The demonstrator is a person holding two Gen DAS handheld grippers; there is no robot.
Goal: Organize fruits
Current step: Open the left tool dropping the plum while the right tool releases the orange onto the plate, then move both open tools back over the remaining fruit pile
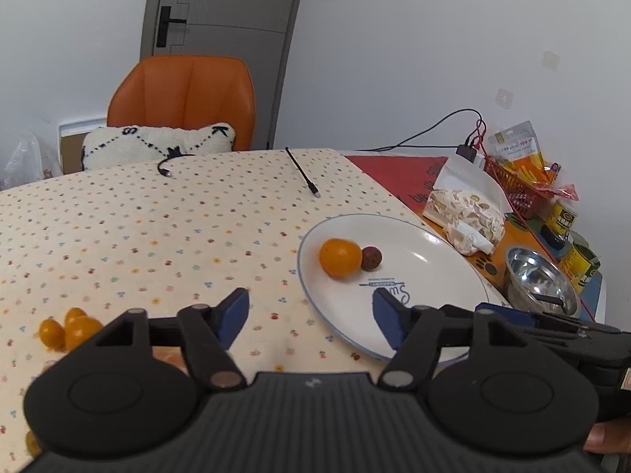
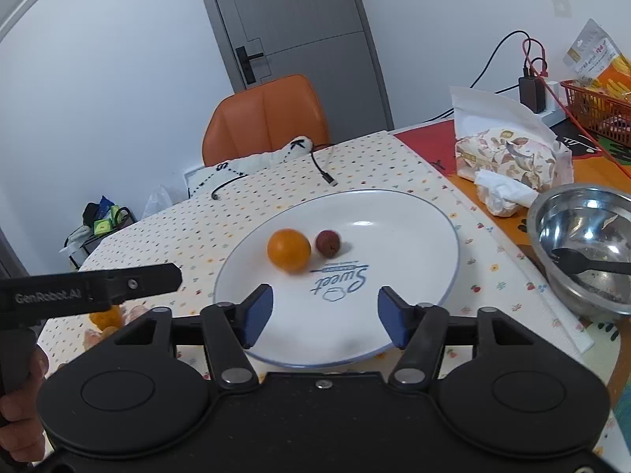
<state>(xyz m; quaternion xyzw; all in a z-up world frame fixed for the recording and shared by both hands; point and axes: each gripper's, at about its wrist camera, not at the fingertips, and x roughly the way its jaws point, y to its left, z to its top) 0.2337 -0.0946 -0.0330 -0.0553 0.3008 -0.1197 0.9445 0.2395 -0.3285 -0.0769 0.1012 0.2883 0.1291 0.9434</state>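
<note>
Nearest the lens, left gripper and right gripper both hang spread and empty above the near rim of the white plate. Farther in, an orange fruit touches a dark red fruit; loose small orange fruits wait left on the tablecloth. Risk: round fruit rolls if nudged by an off-centre pinch.

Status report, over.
Left gripper and right gripper open, empty. Orange fruit and dark red fruit on plate; small oranges on tablecloth. Path clear.

Kumquats partly behind left gripper
</note>
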